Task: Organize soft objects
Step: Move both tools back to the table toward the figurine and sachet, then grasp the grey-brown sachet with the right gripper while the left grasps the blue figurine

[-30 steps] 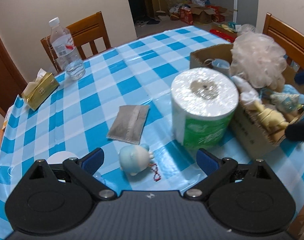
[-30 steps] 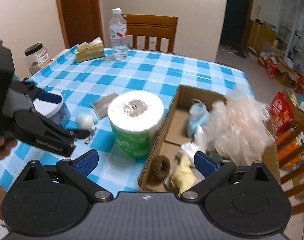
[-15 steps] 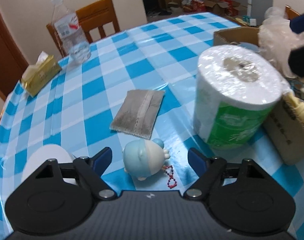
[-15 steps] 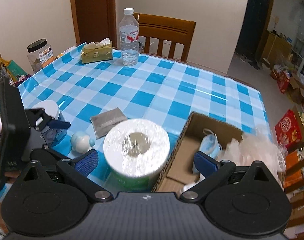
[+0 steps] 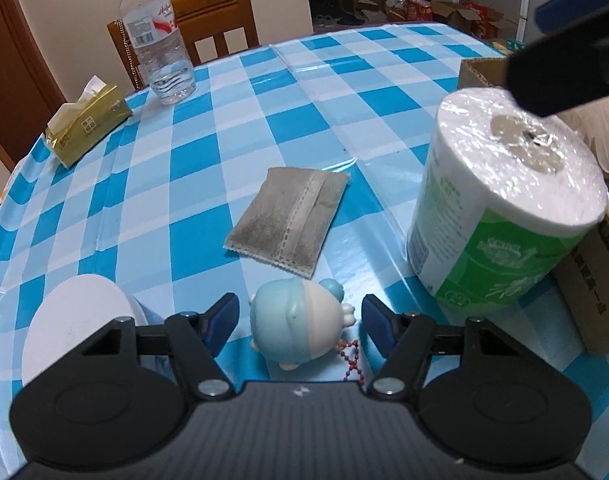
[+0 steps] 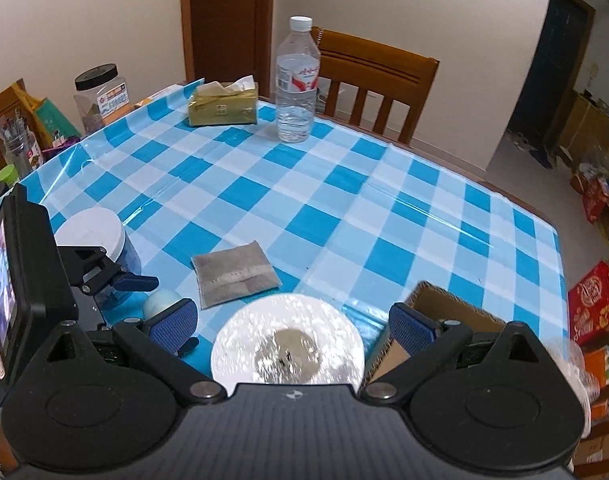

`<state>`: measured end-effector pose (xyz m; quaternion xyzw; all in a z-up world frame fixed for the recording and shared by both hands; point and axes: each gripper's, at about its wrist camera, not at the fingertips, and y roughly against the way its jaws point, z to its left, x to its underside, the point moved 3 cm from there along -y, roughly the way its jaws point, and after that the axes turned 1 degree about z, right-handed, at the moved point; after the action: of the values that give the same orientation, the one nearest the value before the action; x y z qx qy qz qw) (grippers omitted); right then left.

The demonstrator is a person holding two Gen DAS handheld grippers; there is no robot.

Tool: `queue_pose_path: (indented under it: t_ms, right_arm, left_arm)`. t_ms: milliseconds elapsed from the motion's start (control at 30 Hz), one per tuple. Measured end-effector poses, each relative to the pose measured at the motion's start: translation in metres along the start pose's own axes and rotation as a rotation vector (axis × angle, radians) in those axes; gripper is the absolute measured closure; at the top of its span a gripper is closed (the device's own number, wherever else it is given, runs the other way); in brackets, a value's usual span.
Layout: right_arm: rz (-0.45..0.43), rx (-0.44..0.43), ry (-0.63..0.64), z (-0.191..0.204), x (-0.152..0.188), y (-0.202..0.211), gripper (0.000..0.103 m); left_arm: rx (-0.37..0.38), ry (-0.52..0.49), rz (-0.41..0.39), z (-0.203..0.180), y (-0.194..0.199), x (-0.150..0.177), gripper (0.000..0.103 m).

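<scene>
A small light-blue soft toy (image 5: 300,320) with a red bead chain lies on the checked tablecloth between the jaws of my open left gripper (image 5: 300,318), not gripped. A grey flat pouch (image 5: 290,222) lies just beyond it. A wrapped toilet-paper roll (image 5: 500,224) stands upright to the right, against a cardboard box (image 5: 596,280). My right gripper (image 6: 290,328) is open and hovers over the roll (image 6: 286,346), jaws on either side of its top. The left gripper (image 6: 136,284), the toy (image 6: 160,302) and the pouch (image 6: 234,274) also show in the right wrist view.
A white-lidded jar (image 5: 80,320) stands left of the left gripper. A water bottle (image 5: 156,40), a gold tissue pack (image 5: 88,124) and wooden chairs (image 6: 368,84) are at the far edge. The box (image 6: 444,308) holds soft items.
My left gripper has moved forward and down until its jaws flank the blue toy. My right gripper has moved left from over the box to above the toilet-paper roll.
</scene>
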<state>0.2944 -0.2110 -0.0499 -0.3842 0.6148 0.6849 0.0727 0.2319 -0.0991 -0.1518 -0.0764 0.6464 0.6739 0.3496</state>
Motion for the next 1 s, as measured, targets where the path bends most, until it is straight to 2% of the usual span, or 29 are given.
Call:
queue_pose_path:
  t_ms: [133, 167, 367, 633, 1000]
  right_arm:
    - [0.003, -0.009, 0.025, 0.005, -0.007, -0.008, 0.000]
    - [0.005, -0.011, 0.030, 0.006, -0.009, -0.009, 0.000]
    - [0.011, -0.016, 0.058, 0.010, -0.014, -0.016, 0.000]
    - [0.048, -0.047, 0.132, 0.017, -0.032, -0.041, 0.000]
    - [0.250, -0.182, 0.207, 0.032, -0.059, -0.118, 0.000]
  left_arm:
    - [0.016, 0.012, 0.014, -0.003, -0.003, 0.000, 0.043]
    - [0.012, 0.015, 0.028, -0.003, -0.006, 0.001, 0.048]
    - [0.022, 0.042, 0.025, -0.002, -0.005, 0.006, 0.050]
    - [0.074, 0.030, 0.051, 0.003, 0.007, 0.019, 0.051]
    - [0.110, -0.004, 0.051, 0.010, 0.016, 0.036, 0.051]
